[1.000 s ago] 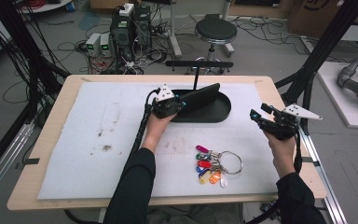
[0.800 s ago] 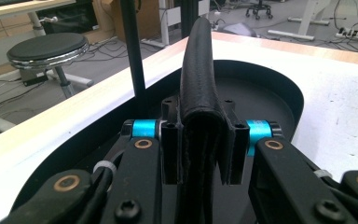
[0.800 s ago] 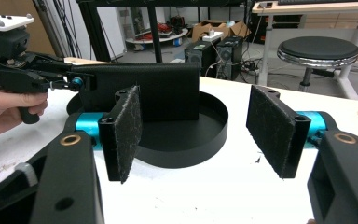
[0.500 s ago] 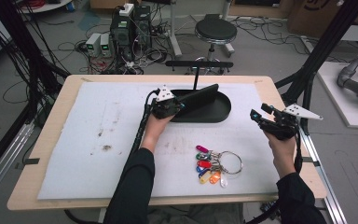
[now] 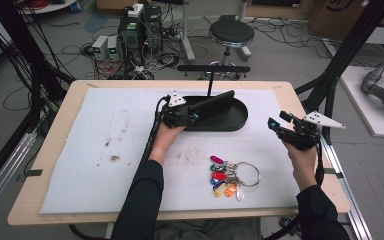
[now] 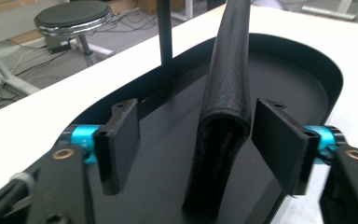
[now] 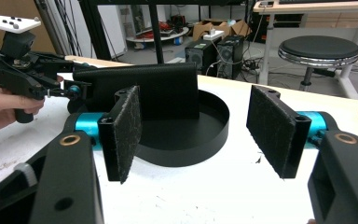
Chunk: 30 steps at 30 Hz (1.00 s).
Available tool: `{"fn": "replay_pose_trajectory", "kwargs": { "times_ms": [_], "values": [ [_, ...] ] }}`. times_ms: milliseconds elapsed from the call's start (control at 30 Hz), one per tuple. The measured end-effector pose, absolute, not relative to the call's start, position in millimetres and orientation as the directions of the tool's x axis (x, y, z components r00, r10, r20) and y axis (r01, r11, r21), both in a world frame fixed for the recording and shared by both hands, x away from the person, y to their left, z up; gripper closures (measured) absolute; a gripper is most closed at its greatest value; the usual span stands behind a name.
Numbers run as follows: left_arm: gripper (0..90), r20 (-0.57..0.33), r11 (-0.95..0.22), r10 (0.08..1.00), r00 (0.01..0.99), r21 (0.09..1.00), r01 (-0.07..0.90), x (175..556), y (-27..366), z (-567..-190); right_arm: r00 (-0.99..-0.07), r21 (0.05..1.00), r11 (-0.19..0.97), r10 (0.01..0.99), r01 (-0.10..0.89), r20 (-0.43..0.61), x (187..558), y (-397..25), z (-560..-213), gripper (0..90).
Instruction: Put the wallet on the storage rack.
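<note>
Two sets of tongs are working over the counter (image 5: 80, 150), and the thing in question, a black folded wallet (image 6: 226, 93), is standing on its edge in the black oval tray (image 6: 307, 70), right between the pads of the left tongs (image 6: 196, 140). Those left tongs are standing open: the wallet's folded spine is sitting close to the right-hand pad (image 6: 279, 140) with a clear gap to the other pad, so nothing is pinching it at this moment, though how it is keeping upright is not something the pictures are settling. Its grained, leather-like skin is suggesting a light, soft thing that is giving a little under pressure and not slipping much against the felted pads; it is looking neither fragile nor stiff, and it is likely flopping open if taken by one leaf alone. Judging from this, the sound hold is across both faces near the folded spine, low enough that the two leaves are being squeezed together. In the right gripper view the right tongs (image 7: 193, 128) are also gaping wide and carrying nothing, hovering over the white mat well off to the side of the tray, with the wallet standing beyond them. A bunch of coloured key tags (image 5: 227, 177) is lying nearer the person, between the two forearms.
</note>
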<state>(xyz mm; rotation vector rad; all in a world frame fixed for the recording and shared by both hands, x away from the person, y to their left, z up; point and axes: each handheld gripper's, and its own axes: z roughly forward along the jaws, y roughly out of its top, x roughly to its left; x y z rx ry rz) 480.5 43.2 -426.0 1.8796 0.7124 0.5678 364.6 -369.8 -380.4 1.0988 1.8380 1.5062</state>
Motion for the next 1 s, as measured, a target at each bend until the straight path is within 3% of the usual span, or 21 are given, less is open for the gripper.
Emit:
{"fn": "replay_pose_trajectory", "kwargs": {
  "times_ms": [300,1000],
  "values": [
    [23.7,0.041,-0.319,0.702,0.711,0.911,0.263,473.9,46.6,-415.9,-0.538,0.963,0.055,0.837,0.266,0.100,365.3,-369.5,-381.0,36.1],
    [23.7,0.063,-0.313,0.714,0.697,0.920,0.238,415.8,90.3,-392.0,-0.540,0.956,0.082,0.837,0.281,0.087,366.2,-364.8,-384.0,35.1]
  ]
}}
